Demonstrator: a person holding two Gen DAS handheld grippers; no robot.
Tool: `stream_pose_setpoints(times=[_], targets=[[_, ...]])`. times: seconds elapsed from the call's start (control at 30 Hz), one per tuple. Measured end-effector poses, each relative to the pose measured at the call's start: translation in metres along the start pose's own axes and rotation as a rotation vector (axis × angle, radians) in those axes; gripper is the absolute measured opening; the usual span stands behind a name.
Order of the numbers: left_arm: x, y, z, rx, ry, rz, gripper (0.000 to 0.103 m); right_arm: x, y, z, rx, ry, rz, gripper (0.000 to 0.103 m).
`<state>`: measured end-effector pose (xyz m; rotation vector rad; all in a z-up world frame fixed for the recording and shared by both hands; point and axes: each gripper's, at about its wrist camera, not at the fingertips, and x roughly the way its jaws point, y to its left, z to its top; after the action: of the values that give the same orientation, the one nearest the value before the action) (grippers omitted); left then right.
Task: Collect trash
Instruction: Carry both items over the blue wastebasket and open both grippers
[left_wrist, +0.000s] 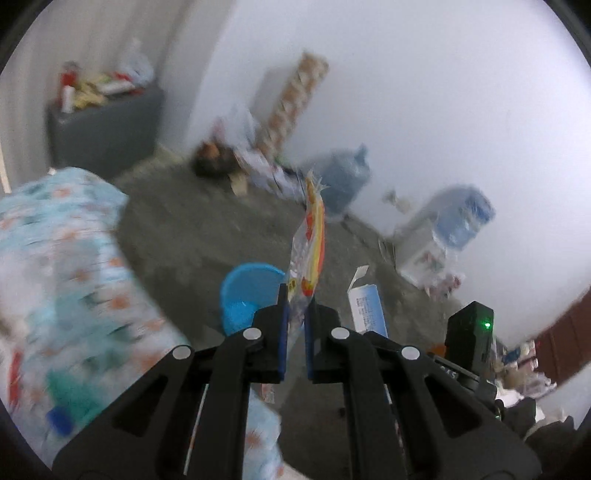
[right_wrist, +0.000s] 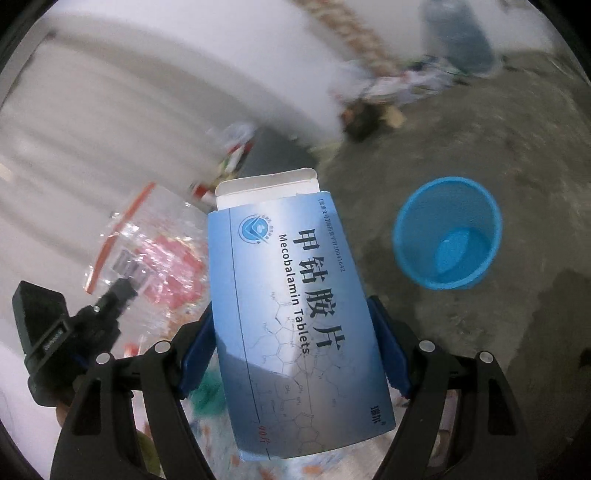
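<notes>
Because the left gripper (left_wrist: 295, 314) has its blue pads pinched almost together on only the lower edge of a clear plastic wrapper (left_wrist: 312, 240), that thin film is the first thing likely to go astray: it stands up loosely beyond the fingertips, and a quick swing could let it flap, fold or slide out before it is over the bin. Across from it, the right gripper (right_wrist: 295, 343) holds its jaws wide, clamped on the two long sides of a blue tablet box (right_wrist: 291, 314) (the label reads Mecobalamin Tablets). The box leans a little in the grip and its end flap (right_wrist: 267, 184) hangs open, so whatever may be left inside, which cannot be seen, could spill on tipping; a light cardboard box squeezed by its sides might also buckle and twist free.

Further out, the blue wastebasket (right_wrist: 448, 232) stands upright on the bare concrete floor (right_wrist: 498, 129), ahead and to the right of the box in the right wrist view, just beyond the left fingertips in the left one. Neither item is above its mouth yet, judging by the pictures. A release made early would drop the trash beside the rim, and the wrapper especially may drift. Both views are smeared, so aim is uncertain. A patterned cloth (left_wrist: 66, 277) bulks close on the left.
</notes>
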<state>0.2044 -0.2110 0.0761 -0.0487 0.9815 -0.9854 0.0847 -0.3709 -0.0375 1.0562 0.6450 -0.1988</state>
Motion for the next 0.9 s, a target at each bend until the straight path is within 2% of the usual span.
stream_pose_setpoints(times=[0.1, 0.23, 0.43, 0.47, 0.5, 0.53, 0.57, 0.6, 0.73, 0.9], targets=[[0.082, -0.004, 0.023, 0.006, 0.120, 0.029, 0.006, 0.019, -0.044, 0.025, 0.099, 0.000, -0.039, 0.075], [0.182, 0.001, 0.036, 0.010, 0.233, 0.096, 0.006, 0.066, -0.107, 0.052, 0.226, 0.036, -0.085, 0.075], [0.288, 0.032, 0.034, -0.027, 0.351, 0.157, 0.006, 0.138, -0.176, 0.080, 0.344, 0.095, -0.146, 0.077], [0.300, 0.038, 0.033, -0.027, 0.353, 0.172, 0.009, 0.145, -0.184, 0.084, 0.358, 0.092, -0.154, 0.078], [0.313, 0.043, 0.032, -0.029, 0.354, 0.188, 0.018, 0.156, -0.193, 0.088, 0.362, 0.090, -0.154, 0.080], [0.321, 0.048, 0.031, -0.036, 0.355, 0.195, 0.027, 0.166, -0.200, 0.092, 0.354, 0.098, -0.162, 0.086], [0.329, 0.053, 0.030, -0.044, 0.357, 0.204, 0.039, 0.173, -0.206, 0.095, 0.350, 0.099, -0.193, 0.087], [0.336, 0.056, 0.029, -0.049, 0.356, 0.213, 0.043, 0.177, -0.214, 0.097, 0.344, 0.094, -0.219, 0.087], [0.354, 0.065, 0.026, -0.079, 0.361, 0.214, 0.048, 0.190, -0.225, 0.098, 0.347, 0.109, -0.251, 0.089], [0.328, 0.058, 0.027, -0.038, 0.336, 0.194, 0.049, 0.152, -0.209, 0.094, 0.322, 0.031, -0.273, 0.089]])
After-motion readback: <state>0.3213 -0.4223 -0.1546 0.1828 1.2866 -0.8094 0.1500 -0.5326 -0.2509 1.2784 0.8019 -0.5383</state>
